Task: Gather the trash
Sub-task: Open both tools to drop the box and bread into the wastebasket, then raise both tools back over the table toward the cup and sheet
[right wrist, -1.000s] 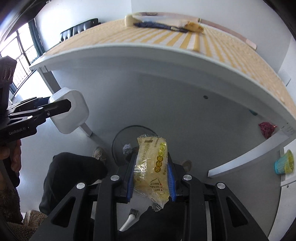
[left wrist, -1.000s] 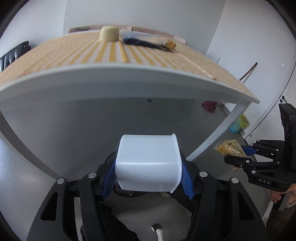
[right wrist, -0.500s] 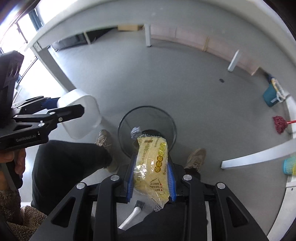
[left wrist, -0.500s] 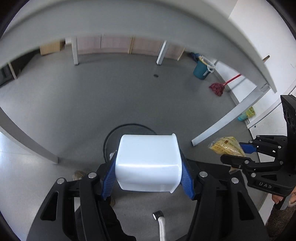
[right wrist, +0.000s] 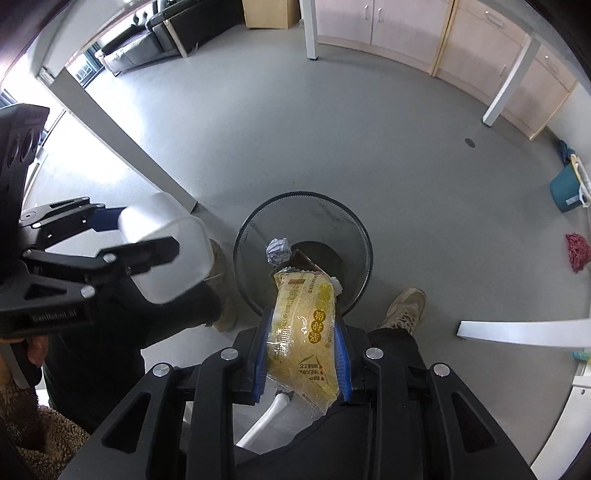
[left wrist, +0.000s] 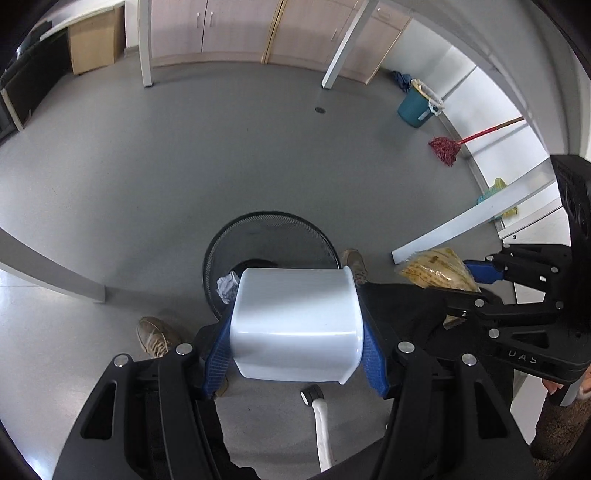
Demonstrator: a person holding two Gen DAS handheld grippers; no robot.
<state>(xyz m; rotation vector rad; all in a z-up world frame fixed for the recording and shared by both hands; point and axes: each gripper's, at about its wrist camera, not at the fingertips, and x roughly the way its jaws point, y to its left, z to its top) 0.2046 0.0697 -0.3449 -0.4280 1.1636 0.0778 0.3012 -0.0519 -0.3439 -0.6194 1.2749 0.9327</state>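
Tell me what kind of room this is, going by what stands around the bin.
Probably an office or break room. Pale wood cabinets line the far wall, white table legs stand on grey floor, a dark sofa sits by the window, and a red mop leans beside a teal bucket.

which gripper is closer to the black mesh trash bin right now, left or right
Right, as far as the views show. The right gripper holds the yellow snack packet over the trash bin. The left gripper, clamping the white container, sits off to the bin's side.
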